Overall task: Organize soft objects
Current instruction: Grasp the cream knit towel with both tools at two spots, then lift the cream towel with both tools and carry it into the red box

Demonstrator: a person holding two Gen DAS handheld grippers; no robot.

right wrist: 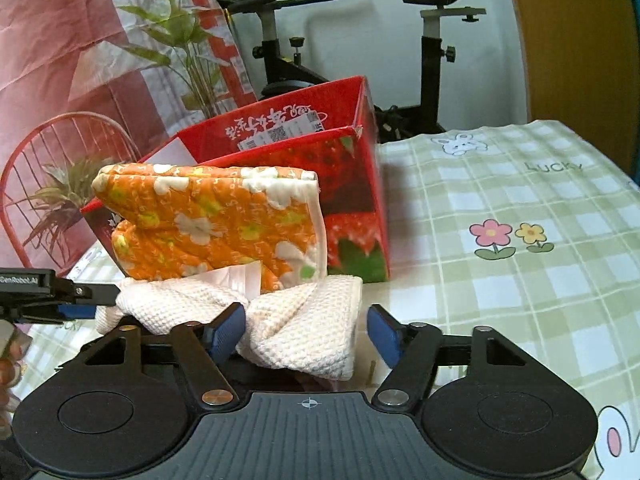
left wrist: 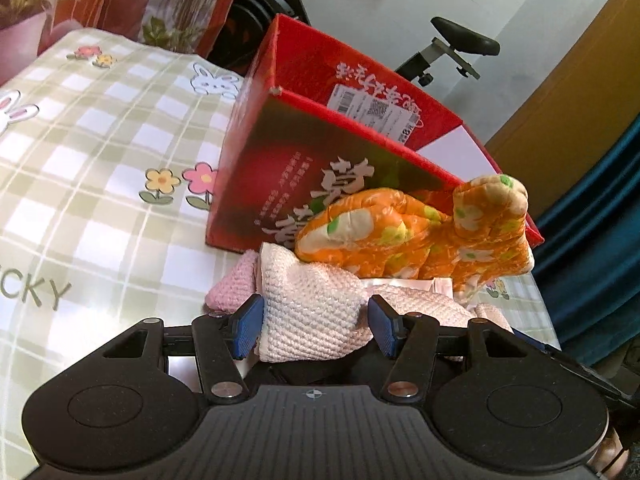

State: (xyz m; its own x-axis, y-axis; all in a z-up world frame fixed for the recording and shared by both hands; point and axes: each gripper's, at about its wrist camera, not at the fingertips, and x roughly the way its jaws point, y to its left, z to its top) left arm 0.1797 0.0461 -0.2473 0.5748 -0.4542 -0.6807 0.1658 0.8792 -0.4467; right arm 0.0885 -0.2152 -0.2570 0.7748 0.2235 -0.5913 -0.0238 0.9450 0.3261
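A person holds two grippers low over a bed covered in a green checked sheet printed with flowers and rabbits. A folded cream waffle-knit cloth lies on the sheet just in front of an open red strawberry-print carton, and a quilted orange floral oven mitt rests on top of the cloth, leaning against the carton's front wall. The left gripper has its blue pads on either side of one end of the cloth, apparently touching it, though whether they truly clamp it cannot be told. The right gripper straddles the cloth's other end; its left pad touches the fabric while its right pad stands clear, so those jaws are apart and not yet gripping. In the right wrist view the left gripper shows at the left edge. The main risk seems to be the mitt: lifting the cloth from both ends would likely tip it off onto the sheet. An uneven grip could also let the folded cloth sag open or slip free.
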